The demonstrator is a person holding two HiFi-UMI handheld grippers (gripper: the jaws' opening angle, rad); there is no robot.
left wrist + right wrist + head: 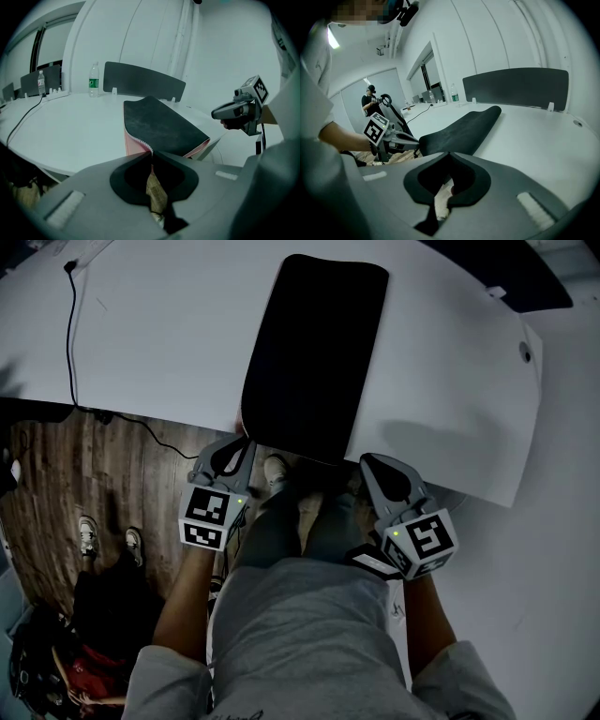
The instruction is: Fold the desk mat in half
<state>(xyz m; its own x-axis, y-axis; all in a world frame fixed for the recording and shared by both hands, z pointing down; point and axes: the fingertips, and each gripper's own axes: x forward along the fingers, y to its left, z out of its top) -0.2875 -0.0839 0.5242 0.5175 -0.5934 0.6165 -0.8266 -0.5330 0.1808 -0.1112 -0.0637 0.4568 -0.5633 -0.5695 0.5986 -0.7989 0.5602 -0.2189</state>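
Note:
The black desk mat lies lengthwise on the white table, its near end at the table's front edge. My left gripper is shut on the mat's near left corner. In the left gripper view that corner is lifted, showing a pink underside and a stitched edge running into the jaws. My right gripper hangs just beside the near right corner; its jaws look shut with nothing between them. From the left it appears above and apart from the mat.
A black cable crosses the table's left part and drops to the wooden floor. A water bottle and a dark divider panel stand at the far edge. A person stands farther off to the left.

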